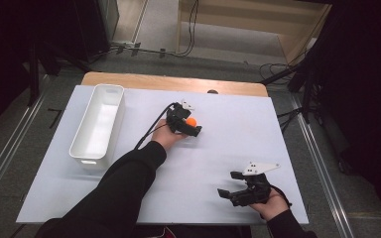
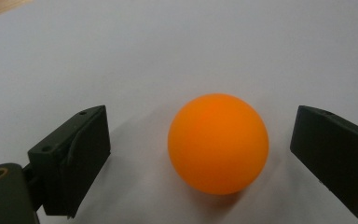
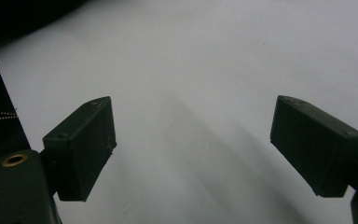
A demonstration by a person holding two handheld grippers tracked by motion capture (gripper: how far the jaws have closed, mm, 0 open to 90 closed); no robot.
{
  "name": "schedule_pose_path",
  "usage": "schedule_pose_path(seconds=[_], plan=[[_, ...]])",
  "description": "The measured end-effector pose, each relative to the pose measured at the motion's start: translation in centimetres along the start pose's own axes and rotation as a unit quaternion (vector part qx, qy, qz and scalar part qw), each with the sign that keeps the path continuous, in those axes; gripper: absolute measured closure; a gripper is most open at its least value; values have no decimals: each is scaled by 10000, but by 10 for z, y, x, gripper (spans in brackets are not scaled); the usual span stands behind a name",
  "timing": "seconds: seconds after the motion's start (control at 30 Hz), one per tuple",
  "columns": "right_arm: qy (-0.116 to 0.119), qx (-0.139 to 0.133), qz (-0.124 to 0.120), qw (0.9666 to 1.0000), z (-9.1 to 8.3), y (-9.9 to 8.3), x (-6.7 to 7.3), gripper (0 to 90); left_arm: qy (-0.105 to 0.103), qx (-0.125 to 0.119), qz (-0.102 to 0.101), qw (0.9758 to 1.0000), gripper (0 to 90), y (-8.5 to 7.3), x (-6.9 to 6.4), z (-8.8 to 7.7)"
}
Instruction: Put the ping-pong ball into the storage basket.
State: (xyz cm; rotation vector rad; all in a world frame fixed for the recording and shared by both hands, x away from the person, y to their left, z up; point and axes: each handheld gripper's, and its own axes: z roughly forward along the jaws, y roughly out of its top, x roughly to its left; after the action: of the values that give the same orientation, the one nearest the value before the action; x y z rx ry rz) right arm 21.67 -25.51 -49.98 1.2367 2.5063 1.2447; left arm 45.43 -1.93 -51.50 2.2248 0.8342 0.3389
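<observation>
Toward the left edge of the tabletop [image 1: 228,148] we see a long white bin [image 1: 98,126], lying lengthwise from the far edge toward the near one, with nothing visible inside it. Moving right, near the middle of the tabletop and closer to its far edge, we find the left hand-held gripper [image 1: 194,125], gripped by a hand [image 1: 166,134] whose black sleeve [image 1: 124,188] reaches in from the near edge. Its jaws are spread wide, and between them rests the orange ball [image 1: 192,121] on the white surface. In the left gripper view the ball [image 2: 218,143] sits between the two black jaws, nearer the jaw at the right of that view, with a clear gap of tabletop on either side, so we judge that neither jaw touches it: the left hand-held gripper [image 2: 200,154] is released around the ball, not grasping it. Farther right, by the near right corner of the tabletop, the right hand-held gripper [image 1: 230,184] is held low in the other hand [image 1: 273,203], well apart from the ball, with its grey three-cornered plate [image 1: 260,167] on top. In the right gripper view its jaws stand wide apart over bare white surface, holding and touching nothing; the right hand-held gripper [image 3: 193,144] is likewise released.
</observation>
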Motion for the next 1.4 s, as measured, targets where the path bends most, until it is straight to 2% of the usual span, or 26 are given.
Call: schedule_pose_path(seconds=[0.2, 0.27, 0.33, 0.37, 1.13, 1.17, 1.23, 1.27, 1.33, 1.4], plan=[[6, 20, -5, 10000, 0, 0, 0, 129, 58, 31, -7, 10000, 61, 0, -1, 1], [-1, 20, -9, 10000, 0, 0, 0, 129, 113, 52, 21, 9999, 107, 0, -2, 1], [-1, 20, -9, 10000, 0, 0, 0, 129, 188, 96, 100, 9997, 109, 0, -4, 2], [3, 19, -11, 10000, 0, 0, 0, 129, 178, 59, 141, 9997, 132, 0, -5, 2], [-26, 8, -9, 10000, 0, -1, 0, 129, 153, 12, 180, 9997, 199, -2, -6, 0], [-28, 8, -5, 10000, 0, -1, 0, 129, 156, -5, 175, 9997, 213, -2, -6, -1], [-33, 17, -7, 10000, 0, -1, 0, 129, 119, -71, 253, 9996, 323, -3, -7, -2], [-37, 21, -10, 10000, 1, -1, 0, 129, 93, -102, 327, 9994, 323, -4, -9, -2], [-36, 17, -7, 10000, 1, -1, 0, 129, 25, -131, 445, 9989, 418, -5, -11, -4], [-41, 19, 0, 10000, 1, -1, 0, 129, 9, -126, 373, 9992, 436, -5, -10, -4]])
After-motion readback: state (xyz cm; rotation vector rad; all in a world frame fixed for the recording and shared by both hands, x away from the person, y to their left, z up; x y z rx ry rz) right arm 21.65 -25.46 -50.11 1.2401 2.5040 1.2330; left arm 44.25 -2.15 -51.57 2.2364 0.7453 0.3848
